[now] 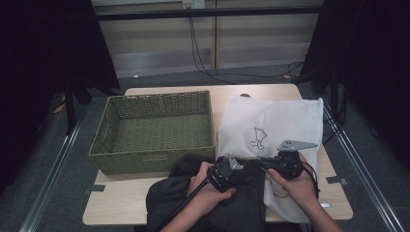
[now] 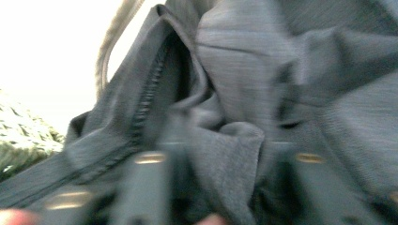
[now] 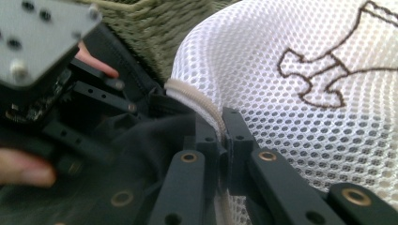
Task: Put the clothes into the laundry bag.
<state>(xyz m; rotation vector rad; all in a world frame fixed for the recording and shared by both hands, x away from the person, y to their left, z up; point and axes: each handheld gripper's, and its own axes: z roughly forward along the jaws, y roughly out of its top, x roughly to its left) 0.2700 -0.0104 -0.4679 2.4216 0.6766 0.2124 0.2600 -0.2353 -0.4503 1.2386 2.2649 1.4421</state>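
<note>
Dark garment [image 1: 203, 193] is lying bunched at table's near edge w/ one fold sitting between my left gripper [image 2: 220, 187] jaws, pads not pressing. Mesh laundry bag [image 3: 291, 93] is lying just right of it; my right gripper [image 3: 224, 140] is clamping its corded rim. Brown outline print on bag, no legible writing. Green basket [image 1: 145, 162] beside.

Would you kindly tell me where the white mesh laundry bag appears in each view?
High view: the white mesh laundry bag lies right of centre, beside the green woven basket.
Left gripper view: pale blur at upper left, probably the bag.
Right gripper view: fills the right side.
Shared landmark: the dark grey garment.
</note>
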